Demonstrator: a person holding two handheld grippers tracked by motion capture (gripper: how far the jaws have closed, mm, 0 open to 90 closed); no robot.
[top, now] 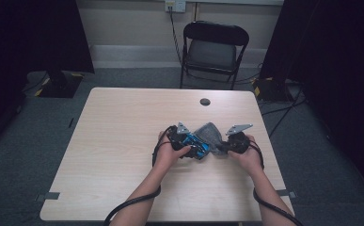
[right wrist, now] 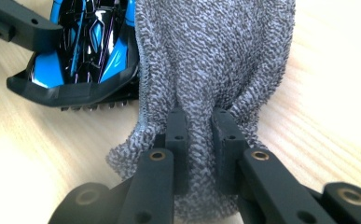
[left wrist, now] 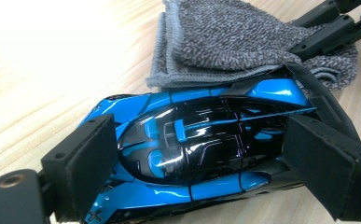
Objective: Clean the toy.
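From high up, two hands met near the middle of the pale wooden desk (top: pixel 123 117). The left claw (top: pixel 190 147) and the right claw (top: pixel 221 147) pointed at each other, with a small blue and black toy car (top: pixel 197 145) and a grey cloth (top: pixel 209 132) between them. From there the things looked tiny, and how the claws held them was hard to make out. This view also had a black folding chair (top: pixel 213 47) far past the desk, and dark cables trailing from both claws.

The left gripper view came in close. The left claw (left wrist: pixel 201 168) had one black pad on each side of the toy car (left wrist: pixel 192 144), and the pads pressed on its shiny body, so it was gripping the car. The car lay between the pads, with its black wing at the far end. The grey cloth (left wrist: pixel 225 42) lay just past the car, touching its far end, folded with a stitched edge. The right claw's black arms (left wrist: pixel 336 23) reached in at the cloth from the far right corner.

The right gripper view showed that claw's grip well. The right claw (right wrist: pixel 201 140) was squeezed almost shut on a bunch of the grey cloth (right wrist: pixel 215 56), which spread out wide past its tips. The toy car (right wrist: pixel 85 51) sat to the left of the cloth, touching its edge, with one arm of the left claw (right wrist: pixel 19 25) beside it.
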